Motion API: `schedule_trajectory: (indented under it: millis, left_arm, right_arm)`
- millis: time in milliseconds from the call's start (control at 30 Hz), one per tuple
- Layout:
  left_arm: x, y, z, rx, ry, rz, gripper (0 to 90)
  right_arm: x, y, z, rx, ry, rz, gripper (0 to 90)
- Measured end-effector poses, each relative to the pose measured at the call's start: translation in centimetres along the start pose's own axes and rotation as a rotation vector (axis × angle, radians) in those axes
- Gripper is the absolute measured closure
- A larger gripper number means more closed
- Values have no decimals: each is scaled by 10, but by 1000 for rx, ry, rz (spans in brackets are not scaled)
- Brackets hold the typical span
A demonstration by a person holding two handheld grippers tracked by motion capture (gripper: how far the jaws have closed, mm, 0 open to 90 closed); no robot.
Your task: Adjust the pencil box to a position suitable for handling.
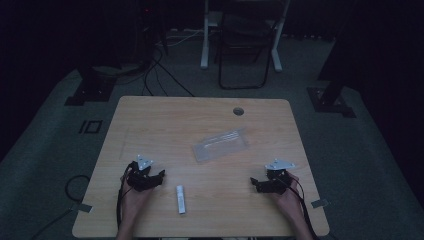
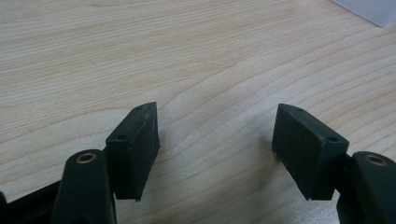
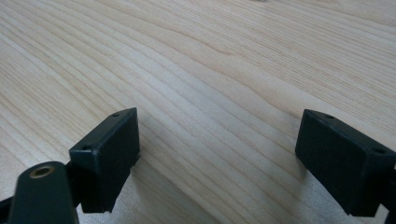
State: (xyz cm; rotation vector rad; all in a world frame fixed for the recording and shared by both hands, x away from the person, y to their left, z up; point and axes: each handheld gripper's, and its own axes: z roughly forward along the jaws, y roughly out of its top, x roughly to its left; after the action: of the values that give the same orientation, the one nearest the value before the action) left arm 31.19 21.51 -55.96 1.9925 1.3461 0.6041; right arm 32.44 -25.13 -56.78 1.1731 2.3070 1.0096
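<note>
From the high view, the left gripper point(image 1: 159, 176) and right gripper point(image 1: 255, 184) rest low on the table point(image 1: 150, 120), each in a hand, tips turned toward each other. Between them, nearer the left one, lies a small white tube point(image 1: 180, 199), lengthwise toward the person, untouched. Beyond both grippers sits a flat clear tray point(image 1: 221, 145), apart from the tube. I judge this a ready pose: the hands flank the tube so either can reach it.

In the left gripper view, the left gripper point(image 2: 215, 149) has its jaws spread wide with only bare wood between them. The pads point(image 2: 135, 149) are matte black blocks, squared and slightly rough. The table is pale laminate with a wavy grain. A corner of the tray point(image 2: 369, 9) shows far ahead to the right.

In the right gripper view, the right gripper point(image 3: 219, 156) also stands spread, nothing between its blocky black pads point(image 3: 109, 156), above the same smooth grain.
</note>
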Motion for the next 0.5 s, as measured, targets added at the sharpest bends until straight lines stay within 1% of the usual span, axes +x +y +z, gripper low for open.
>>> schedule_trajectory:
  millis: [500]
  left_arm:
    - [-2, -1, 0, -3, 5, -2, 317]
  right_arm:
    - [1, 1, 1, 1, -3, 3, 140]
